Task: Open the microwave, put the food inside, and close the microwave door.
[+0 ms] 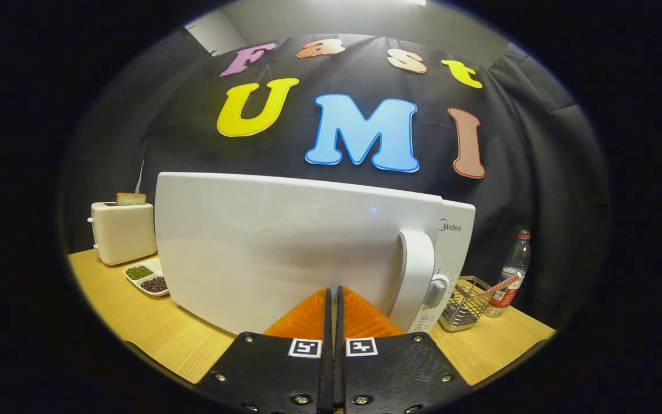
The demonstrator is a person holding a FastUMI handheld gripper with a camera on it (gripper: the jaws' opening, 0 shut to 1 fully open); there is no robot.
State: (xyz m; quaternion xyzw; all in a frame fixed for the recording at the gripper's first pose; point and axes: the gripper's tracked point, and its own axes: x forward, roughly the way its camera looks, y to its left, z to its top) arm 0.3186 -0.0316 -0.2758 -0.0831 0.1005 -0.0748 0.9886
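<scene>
**Microwave door against the fingertips, fingers pressed together**

Microwave (pixel 285 247) took up most of the scene, a white box standing on the wooden table (pixel 153 333) with its door facing the gripper (pixel 334 305). The door looked swung nearly or fully to; whether it had latched could not be told. Its upright handle (pixel 417 276) stood at about two o'clock from the fingertips, with the control knob (pixel 437 290) just beyond it on the same side.

Judged from the door's position, the task seemed to be either at its very start or in its closing push. No food lay between the fingers or on the table in front of the door, and the inside of the oven was hidden, so it could not be said whether the food was already in. If it was, only the last press of the door was left; if not, everything was left.

The gripper's two fingers were pressed together, nothing pinched between them, only a thin slit showing. Their tips sat at twelve o'clock, right at the lower middle of the door, touching it or just short of it.

Behind the microwave at ten o'clock stood a toaster (pixel 123 232) with a slice of bread (pixel 131 199) poking out of it. In front of it lay a small divided dish (pixel 147 278) of green and dark beans. At three o'clock were a wire basket (pixel 468 310) and a plastic bottle (pixel 512 273), both well apart from the fingers.
</scene>
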